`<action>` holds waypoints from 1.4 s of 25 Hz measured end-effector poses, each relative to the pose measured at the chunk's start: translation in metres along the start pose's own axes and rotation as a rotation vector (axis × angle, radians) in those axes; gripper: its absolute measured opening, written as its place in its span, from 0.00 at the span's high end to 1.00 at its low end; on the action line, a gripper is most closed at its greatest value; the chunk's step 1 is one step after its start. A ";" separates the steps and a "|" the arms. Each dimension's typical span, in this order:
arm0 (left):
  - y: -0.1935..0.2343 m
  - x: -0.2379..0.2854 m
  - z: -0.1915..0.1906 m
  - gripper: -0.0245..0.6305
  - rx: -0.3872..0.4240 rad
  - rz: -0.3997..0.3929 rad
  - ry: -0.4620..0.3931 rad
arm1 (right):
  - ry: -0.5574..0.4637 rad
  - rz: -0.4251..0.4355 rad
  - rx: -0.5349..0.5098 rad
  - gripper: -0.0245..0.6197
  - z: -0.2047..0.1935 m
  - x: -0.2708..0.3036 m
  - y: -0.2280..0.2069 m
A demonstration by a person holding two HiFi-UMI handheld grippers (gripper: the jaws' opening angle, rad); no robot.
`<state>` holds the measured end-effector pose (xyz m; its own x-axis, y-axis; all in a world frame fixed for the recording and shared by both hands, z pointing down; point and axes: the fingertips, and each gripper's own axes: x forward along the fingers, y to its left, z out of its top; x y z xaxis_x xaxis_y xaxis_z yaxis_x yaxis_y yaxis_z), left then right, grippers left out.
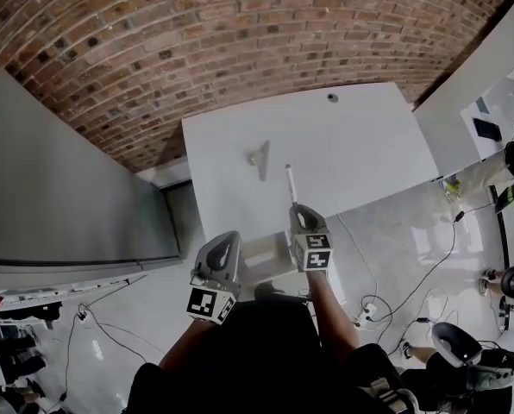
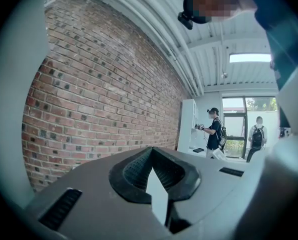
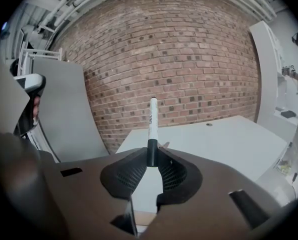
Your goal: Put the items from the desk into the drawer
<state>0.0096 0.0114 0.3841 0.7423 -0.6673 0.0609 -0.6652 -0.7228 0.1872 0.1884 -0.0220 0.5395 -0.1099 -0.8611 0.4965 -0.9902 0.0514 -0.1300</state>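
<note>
- L tongs (image 1: pixel 226 241): held out in front of torso, pointing fwd, approx level. Jaw tips meet in own view, nothing btwn them.
- R tongs (image 1: pixel 297 207): just right of L tongs, a bit further fwd, nose tilted down. Jaws clamped on dark end of a marker (image 3: pixel 152 119), which sticks straight out past tips.
- L cube (image 1: pixel 209 304) & R cube (image 1: pixel 313 253): both at rear of tongs, facing head cam.
- L forearm (image 1: pixel 175 352) & R forearm (image 1: pixel 333 317): rise from bottom of head view and converge. Tongs side by side, apart.

Brick wall (image 1: pixel 153 33), glossy grey floor (image 1: pixel 404 231)
</note>
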 end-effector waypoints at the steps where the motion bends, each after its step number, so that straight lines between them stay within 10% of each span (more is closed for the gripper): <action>1: 0.002 -0.003 0.001 0.96 -0.001 -0.011 -0.003 | -0.012 -0.006 -0.005 0.87 0.003 -0.007 0.006; 21: 0.039 -0.072 -0.056 0.96 -0.009 -0.216 0.108 | -0.012 -0.165 0.054 0.87 -0.048 -0.113 0.108; 35: 0.005 -0.073 -0.082 0.96 -0.027 -0.162 0.126 | 0.175 -0.043 0.076 0.87 -0.151 -0.117 0.096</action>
<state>-0.0414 0.0716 0.4607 0.8447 -0.5138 0.1502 -0.5352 -0.8126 0.2307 0.0932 0.1604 0.5981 -0.0879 -0.7605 0.6434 -0.9857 -0.0269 -0.1665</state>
